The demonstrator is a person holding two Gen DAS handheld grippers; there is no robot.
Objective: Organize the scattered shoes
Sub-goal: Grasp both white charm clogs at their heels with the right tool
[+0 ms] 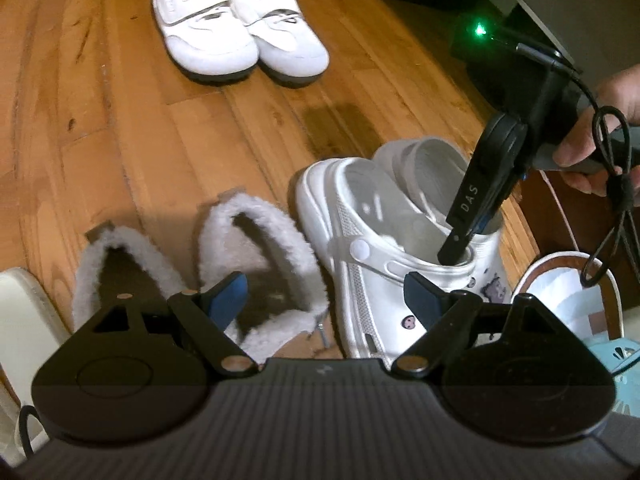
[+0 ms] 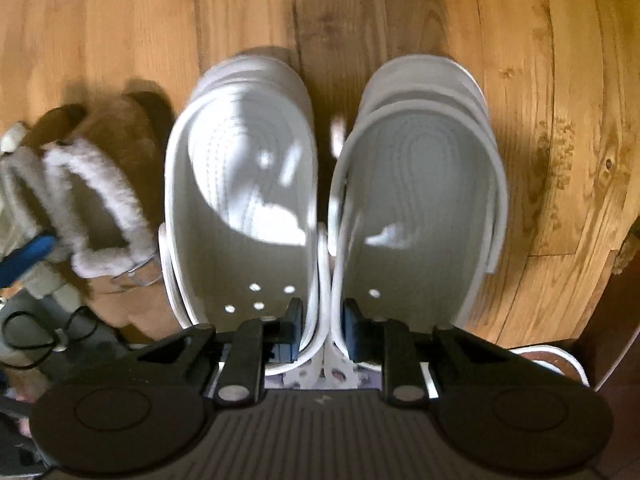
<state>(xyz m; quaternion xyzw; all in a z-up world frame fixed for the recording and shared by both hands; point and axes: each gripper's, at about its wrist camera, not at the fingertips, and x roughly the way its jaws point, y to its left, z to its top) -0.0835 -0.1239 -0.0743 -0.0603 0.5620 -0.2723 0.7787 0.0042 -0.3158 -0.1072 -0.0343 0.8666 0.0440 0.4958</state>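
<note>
You had the right gripper point(image 2: 322, 330) clamped across the 2 touching inner walls of the white clogs point(image 2: 240, 184), 1 finger inside each shoe, so both were pinched together as a pair. The clogs stood side by side on the wooden floor point(image 2: 400, 8), heels away from the right wrist camera, straps folded back over the heels.

Your left gripper point(image 1: 326, 302) hung wide open above the fleece-lined slippers point(image 1: 256, 248), with nothing between its pads. Those slippers lay just beside the clogs. A pair of white strap sneakers point(image 1: 236, 28) sat well apart, already lined up toe to toe.

Handling judgement: the clogs looked like moulded foam, so light, and their walls springy rather than stiff. The surface appeared smooth, probably a little slippery under the pads. Pinching both inner walls near the toe box was a sound hold; the pair could swing or splay at the heels if you lifted fast. The slippers looked soft and floppy; you would do best to take them by the fleece collar rim.
</note>
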